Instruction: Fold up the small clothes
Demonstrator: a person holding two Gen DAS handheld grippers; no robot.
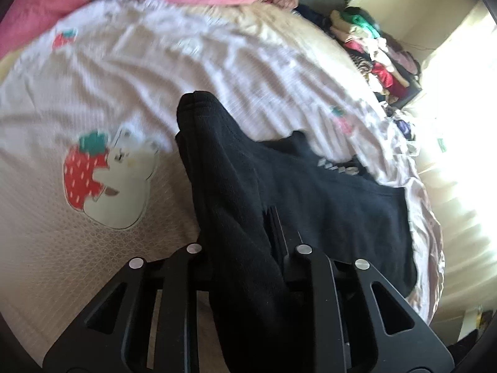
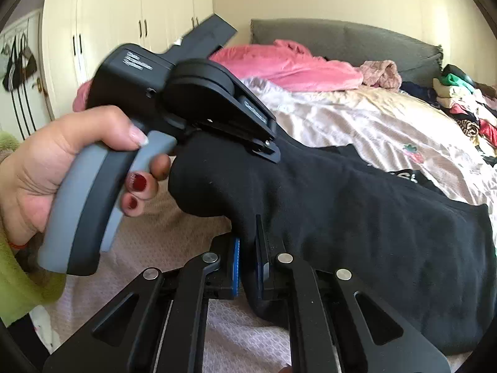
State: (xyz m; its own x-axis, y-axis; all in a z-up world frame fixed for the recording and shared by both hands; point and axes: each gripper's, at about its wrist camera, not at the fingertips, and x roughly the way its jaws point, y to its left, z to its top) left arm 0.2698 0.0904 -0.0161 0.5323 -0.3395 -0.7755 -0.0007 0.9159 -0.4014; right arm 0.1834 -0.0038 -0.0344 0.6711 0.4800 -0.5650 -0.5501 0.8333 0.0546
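A: Bedroom, with white wardrobe doors (image 2: 130, 9) behind and a grey headboard (image 2: 357, 43); the work surface is a pale bedspread (image 1: 192, 71) printed with strawberries, and a heap of unsorted clothes (image 2: 466, 108) sits at the far right edge.

B: Where's the black garment (image 2: 357, 211)?

A: Lying across the near right part of the bedspread, one end lifted off it. Its long axis runs from that raised end, near the person's hand (image 2: 62, 161), away to the right toward the clothes heap, where the wider body with white lettering rests flat.

B: And the tongs?

A: The left gripper (image 1: 245, 217) is closed on a narrow raised fold, the cloth draping over it. The right gripper (image 2: 247, 248) is pinched shut on the lower edge of the same end, black fabric between its blue pads.

B: Which step is this?

A: I'd judge it the start of a fold: both grips taken, the end lifted. Next calls for carrying that end along the long axis over the flat part, keeping both corners level so the edge lands square.
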